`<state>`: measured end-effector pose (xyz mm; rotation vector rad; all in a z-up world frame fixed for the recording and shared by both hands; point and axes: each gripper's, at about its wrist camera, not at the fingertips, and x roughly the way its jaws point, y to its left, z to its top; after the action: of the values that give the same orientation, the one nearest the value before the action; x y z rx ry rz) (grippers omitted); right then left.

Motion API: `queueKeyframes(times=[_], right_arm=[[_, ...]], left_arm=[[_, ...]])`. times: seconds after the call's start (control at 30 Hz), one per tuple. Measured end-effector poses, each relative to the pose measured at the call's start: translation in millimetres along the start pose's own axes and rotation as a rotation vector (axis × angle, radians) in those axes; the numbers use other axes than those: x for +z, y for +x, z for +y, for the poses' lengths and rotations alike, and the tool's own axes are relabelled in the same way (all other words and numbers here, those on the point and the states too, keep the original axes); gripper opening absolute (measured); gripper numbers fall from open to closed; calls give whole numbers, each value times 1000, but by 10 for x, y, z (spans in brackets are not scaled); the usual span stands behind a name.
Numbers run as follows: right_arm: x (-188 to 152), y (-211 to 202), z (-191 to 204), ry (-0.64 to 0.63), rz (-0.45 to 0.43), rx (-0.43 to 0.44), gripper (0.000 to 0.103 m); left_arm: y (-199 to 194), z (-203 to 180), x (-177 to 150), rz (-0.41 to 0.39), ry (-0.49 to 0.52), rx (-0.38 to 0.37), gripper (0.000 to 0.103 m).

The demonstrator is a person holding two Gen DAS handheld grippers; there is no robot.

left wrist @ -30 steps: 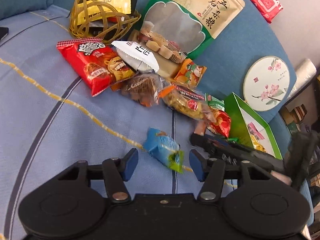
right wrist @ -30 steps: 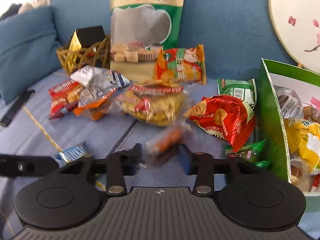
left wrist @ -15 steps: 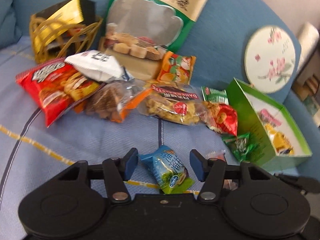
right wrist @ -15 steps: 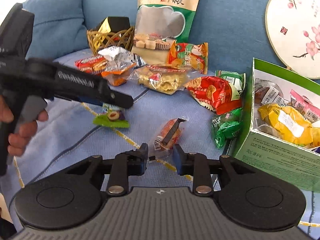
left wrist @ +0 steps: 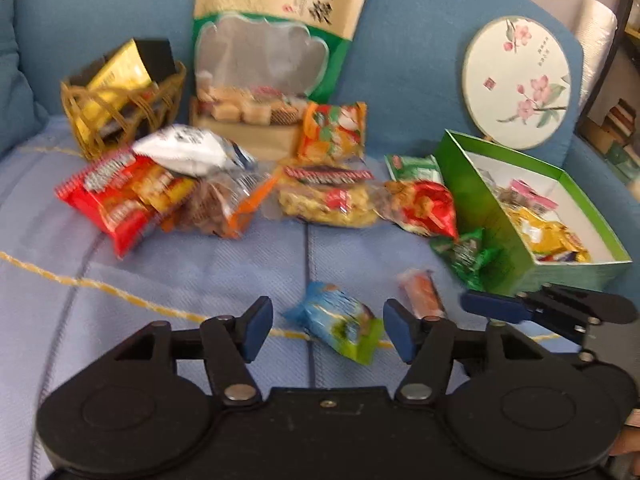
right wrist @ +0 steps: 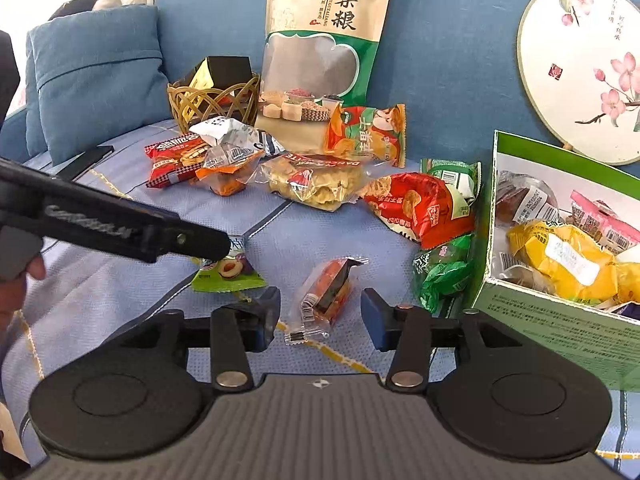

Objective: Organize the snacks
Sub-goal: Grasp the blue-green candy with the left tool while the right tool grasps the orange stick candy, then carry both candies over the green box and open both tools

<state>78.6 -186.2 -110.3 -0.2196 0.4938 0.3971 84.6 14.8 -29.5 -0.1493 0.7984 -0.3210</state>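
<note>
We hold our left gripper [left wrist: 328, 330] low in the frame, and its blue pads are spreading apart. A small blue and green snack packet [left wrist: 336, 322] lies on the pale blue sofa cover [left wrist: 180, 272] between the pads, but they do not touch it.

Our right gripper [right wrist: 320, 316] is spreading too. A small clear packet with an orange and black snack [right wrist: 326, 294] lies flat between its pads, free of both.

At the right edge of the frame stands the open green cardboard box [right wrist: 560, 320], with yellow and pink packets inside. More snack bags lie in a row across the middle, in front of the tall tan and green pouch [right wrist: 324, 44].
</note>
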Motion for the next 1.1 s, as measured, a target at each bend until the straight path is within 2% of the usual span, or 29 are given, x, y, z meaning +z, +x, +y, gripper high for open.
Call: queueKeyframes(times=[0.07, 0.27, 0.33, 0.37, 0.5, 0.53, 0.57, 0.6, 0.63, 0.73, 0.9, 1.03, 1.1], right_arm=[[-9, 16, 5, -1, 5, -3, 77], [-29, 39, 6, -9, 5, -9, 77], [-32, 55, 6, -9, 5, -12, 77], [-29, 63, 3, -8, 5, -10, 77], [-21, 122, 5, -15, 0, -14, 76], [-21, 147, 5, -17, 9, -15, 68], [-18, 175, 2, -19, 27, -2, 49], [-8, 180, 0, -19, 36, 5, 41], [7, 151, 6, -21, 30, 0, 40], [83, -58, 38, -50, -51, -13, 40], [211, -430, -143, -21, -185, -75, 40], [264, -697, -530, 80, -265, -172, 41], [245, -825, -749, 123, -293, -253, 41]], left_arm=[[71, -25, -7, 25, -3, -7, 66], [259, 19, 21, 22, -52, 3, 66], [279, 21, 50, 22, -45, 5, 61], [287, 21, 56, 25, -37, 8, 55], [303, 1, 44, 19, -7, 19, 54], [310, -20, 39, 14, 10, 25, 55], [322, -38, 38, 13, 29, 26, 56], [338, -35, 45, 18, 33, 24, 54], [328, -27, 58, 20, 20, 20, 54], [239, -50, 121, 19, -5, -22, 53], [67, -313, 333, -31, 30, -77, 53], [63, -705, 521, -64, 79, -134, 53], [86, -936, 590, -79, 110, -165, 53]])
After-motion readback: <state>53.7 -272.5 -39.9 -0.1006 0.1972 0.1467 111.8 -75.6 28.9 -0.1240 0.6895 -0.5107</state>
